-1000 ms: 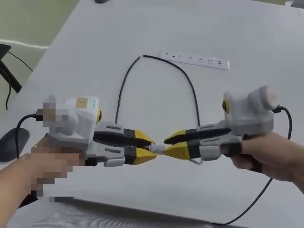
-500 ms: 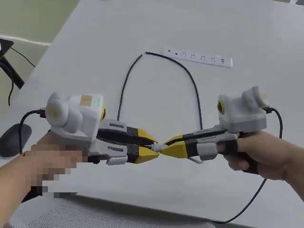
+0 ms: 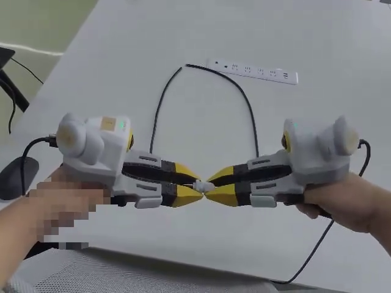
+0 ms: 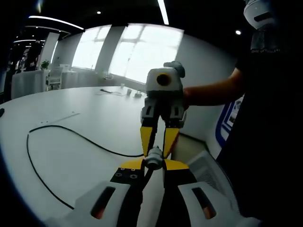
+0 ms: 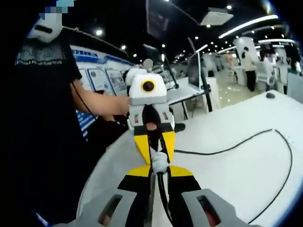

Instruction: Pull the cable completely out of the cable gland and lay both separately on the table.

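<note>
In the head view, we are holding the left hand-held gripper [image 3: 193,188] and the right hand-held gripper [image 3: 212,186] tip to tip above the white surface [image 3: 317,36], with the small white cable gland [image 3: 202,185] between them. In the left gripper view, our jaws are clamping the gland. In the right gripper view, ours are pinching the thin black cable [image 5: 164,189] just behind it.

The left gripper [image 3: 197,186] and the right gripper [image 3: 212,185] have pale grey plastic bodies and black jaws with yellow tips. A thin black power lead [image 3: 29,150] leaves the left gripper's rear, and a small green light [image 3: 122,126] glows on its top. The person wears a black short-sleeved T-shirt [image 5: 42,94].
</note>
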`<state>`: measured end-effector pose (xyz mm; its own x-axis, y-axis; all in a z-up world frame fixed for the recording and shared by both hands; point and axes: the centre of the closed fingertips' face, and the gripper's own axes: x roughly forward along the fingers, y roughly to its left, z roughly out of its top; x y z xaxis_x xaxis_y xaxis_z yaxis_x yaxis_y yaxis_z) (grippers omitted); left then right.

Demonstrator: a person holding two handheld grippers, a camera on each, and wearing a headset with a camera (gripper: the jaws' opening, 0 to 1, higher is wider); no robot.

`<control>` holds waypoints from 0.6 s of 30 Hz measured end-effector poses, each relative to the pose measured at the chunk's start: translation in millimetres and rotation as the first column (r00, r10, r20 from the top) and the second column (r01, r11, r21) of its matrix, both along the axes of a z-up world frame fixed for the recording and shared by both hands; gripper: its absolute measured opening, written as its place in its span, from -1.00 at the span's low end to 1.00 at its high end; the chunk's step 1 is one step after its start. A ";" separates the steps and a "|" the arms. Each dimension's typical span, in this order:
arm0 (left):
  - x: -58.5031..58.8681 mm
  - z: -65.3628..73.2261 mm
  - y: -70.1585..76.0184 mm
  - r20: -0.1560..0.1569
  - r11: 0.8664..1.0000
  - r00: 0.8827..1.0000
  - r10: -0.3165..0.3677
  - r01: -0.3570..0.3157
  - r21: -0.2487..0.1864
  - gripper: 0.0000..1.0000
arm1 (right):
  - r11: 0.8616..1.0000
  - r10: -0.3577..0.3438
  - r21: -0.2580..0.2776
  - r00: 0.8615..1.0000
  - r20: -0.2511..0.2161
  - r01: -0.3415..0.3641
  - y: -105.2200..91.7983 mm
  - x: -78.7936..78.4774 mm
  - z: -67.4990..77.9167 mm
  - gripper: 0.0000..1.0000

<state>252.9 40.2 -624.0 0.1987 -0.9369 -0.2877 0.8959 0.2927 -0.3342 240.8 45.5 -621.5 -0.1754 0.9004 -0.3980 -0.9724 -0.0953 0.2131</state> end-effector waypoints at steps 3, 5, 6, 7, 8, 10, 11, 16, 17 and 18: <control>-0.3 -0.8 -0.2 -0.014 1.000 1.000 -0.001 0.001 -0.004 -0.70 | 1.000 0.010 -0.022 0.988 0.153 -0.007 -0.9 0.4 -3.9 -0.85; -0.8 -2.2 -0.7 -0.015 1.000 1.000 -0.003 0.003 -0.003 -0.70 | 0.999 0.024 -0.036 0.970 0.241 -0.016 -1.2 -0.4 -5.6 -0.85; -1.8 -2.7 -1.3 -0.019 1.000 1.000 -0.003 0.003 -0.003 -0.70 | 0.999 0.033 -0.047 0.956 0.293 -0.020 -1.3 -0.6 -6.9 -0.85; -2.3 -3.1 -1.6 -0.022 1.000 1.000 -0.003 0.003 -0.004 -0.70 | 0.998 0.039 -0.055 0.948 0.314 -0.023 -1.3 -1.2 -7.5 -0.85; -2.8 -3.7 -1.9 -0.026 1.000 1.000 -0.002 0.002 -0.005 -0.70 | 0.998 0.042 -0.061 0.943 0.331 -0.023 -1.6 -1.2 -8.3 -0.85; -2.4 -3.7 -1.6 -0.031 1.000 1.000 0.004 -0.004 -0.009 -0.70 | 0.998 0.039 -0.065 0.932 0.361 -0.016 -0.5 -0.7 -9.2 -0.85; -2.1 -3.5 -1.4 -0.034 1.000 0.999 0.006 -0.006 -0.011 -0.70 | 0.997 0.045 -0.070 0.921 0.387 -0.019 -0.2 0.4 -9.0 -0.85; -0.7 -0.8 -0.6 -0.034 1.000 0.999 0.014 -0.015 -0.018 -0.70 | 0.998 0.035 -0.068 0.918 0.396 -0.008 0.8 3.0 -7.4 -0.84; -0.5 -0.6 -0.7 -0.032 1.000 0.999 0.015 -0.016 -0.017 -0.70 | 0.998 0.031 -0.066 0.919 0.394 -0.005 0.7 4.0 -7.5 -0.84; -0.6 -0.5 -1.0 -0.032 1.000 0.999 0.017 -0.017 -0.016 -0.70 | 0.998 0.028 -0.067 0.920 0.391 -0.002 0.6 4.6 -7.7 -0.84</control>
<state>252.3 39.2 -624.6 0.2053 -0.9381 -0.2789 0.8796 0.3018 -0.3677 245.4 46.1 -629.2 -0.0077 0.8693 -0.4942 -0.9779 -0.1098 -0.1779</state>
